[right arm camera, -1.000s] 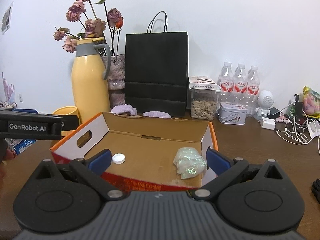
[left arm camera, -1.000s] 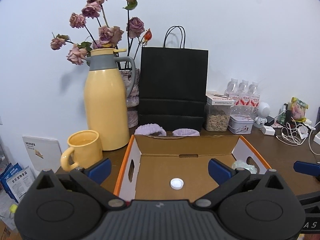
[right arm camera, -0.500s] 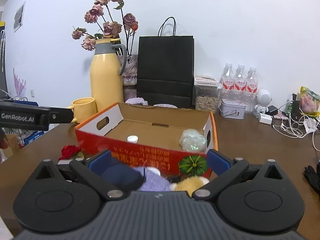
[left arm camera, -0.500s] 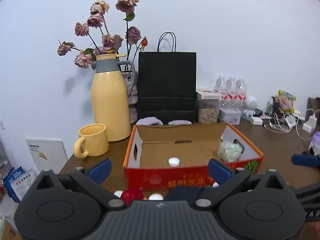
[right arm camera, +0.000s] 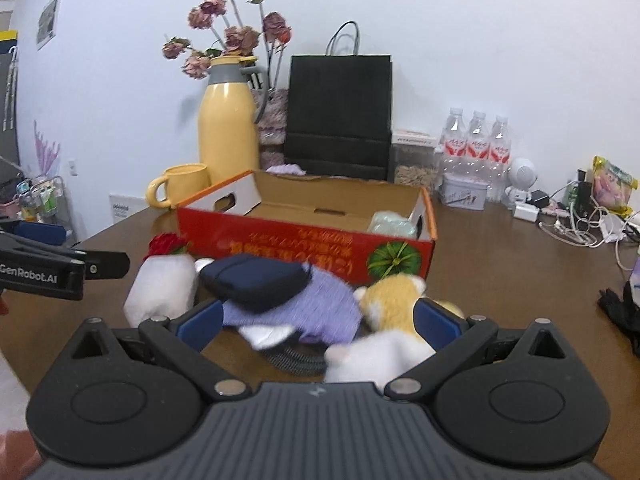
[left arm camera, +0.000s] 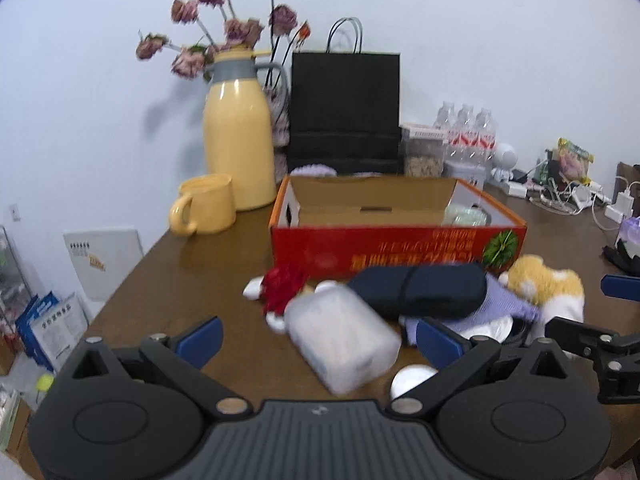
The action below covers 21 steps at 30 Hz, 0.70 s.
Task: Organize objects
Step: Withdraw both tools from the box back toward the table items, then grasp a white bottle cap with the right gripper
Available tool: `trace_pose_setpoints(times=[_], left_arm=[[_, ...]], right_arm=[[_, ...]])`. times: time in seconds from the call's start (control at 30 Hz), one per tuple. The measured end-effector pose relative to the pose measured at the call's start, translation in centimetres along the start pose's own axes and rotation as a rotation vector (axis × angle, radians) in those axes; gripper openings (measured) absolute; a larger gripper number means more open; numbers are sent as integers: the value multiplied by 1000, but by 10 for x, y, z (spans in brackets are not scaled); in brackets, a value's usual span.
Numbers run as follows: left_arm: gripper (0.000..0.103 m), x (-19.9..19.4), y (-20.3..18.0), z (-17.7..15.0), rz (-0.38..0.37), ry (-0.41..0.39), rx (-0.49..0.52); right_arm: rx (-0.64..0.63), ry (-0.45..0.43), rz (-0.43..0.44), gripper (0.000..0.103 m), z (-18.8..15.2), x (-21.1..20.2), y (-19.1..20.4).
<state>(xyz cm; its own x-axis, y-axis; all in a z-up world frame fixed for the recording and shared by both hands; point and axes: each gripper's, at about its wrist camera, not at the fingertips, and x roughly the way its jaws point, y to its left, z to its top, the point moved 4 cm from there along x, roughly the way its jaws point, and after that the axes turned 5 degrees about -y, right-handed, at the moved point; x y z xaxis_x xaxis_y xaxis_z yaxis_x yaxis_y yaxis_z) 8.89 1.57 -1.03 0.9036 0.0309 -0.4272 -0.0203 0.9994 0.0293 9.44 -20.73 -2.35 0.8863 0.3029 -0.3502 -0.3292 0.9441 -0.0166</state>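
Retreating from box (left arm camera: 396, 240) | both grippers spread | clutter (left arm camera: 416, 292) now visible

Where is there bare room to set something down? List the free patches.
Most of the cardboard box floor is bare; only a pale green bundle fills its right corner. Bare tabletop lies between the yellow mug and the red flower. Directly before the box it is crowded: white bottle, navy pouch, plush toy.

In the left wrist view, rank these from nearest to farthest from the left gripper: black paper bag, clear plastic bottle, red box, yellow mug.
1. Clear plastic bottle, between the left gripper's fingers.
2. Red box, mid-table, ahead.
3. Yellow mug, back left.
4. Black paper bag, against the wall.
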Motion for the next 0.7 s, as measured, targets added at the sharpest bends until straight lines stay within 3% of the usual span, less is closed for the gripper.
trace_pose_setpoints(times=[0.27, 0.33, 0.5, 0.63, 0.7], left_arm=[[103, -2, 17, -20, 21, 34, -20], [103, -2, 22, -22, 28, 37, -22], [102, -2, 37, -28, 45, 46, -46], [102, -1, 45, -30, 53, 53, -57], [102, -1, 47, -30, 56, 53, -60]], right_arm=[[-31, 40, 101, 103, -20, 8, 36], [-43, 58, 139, 99, -23, 14, 47], [-75, 105, 237, 76, -32, 31, 76], [-79, 145, 254, 63, -36, 53, 89], [-71, 167, 266, 52, -38, 63, 93]])
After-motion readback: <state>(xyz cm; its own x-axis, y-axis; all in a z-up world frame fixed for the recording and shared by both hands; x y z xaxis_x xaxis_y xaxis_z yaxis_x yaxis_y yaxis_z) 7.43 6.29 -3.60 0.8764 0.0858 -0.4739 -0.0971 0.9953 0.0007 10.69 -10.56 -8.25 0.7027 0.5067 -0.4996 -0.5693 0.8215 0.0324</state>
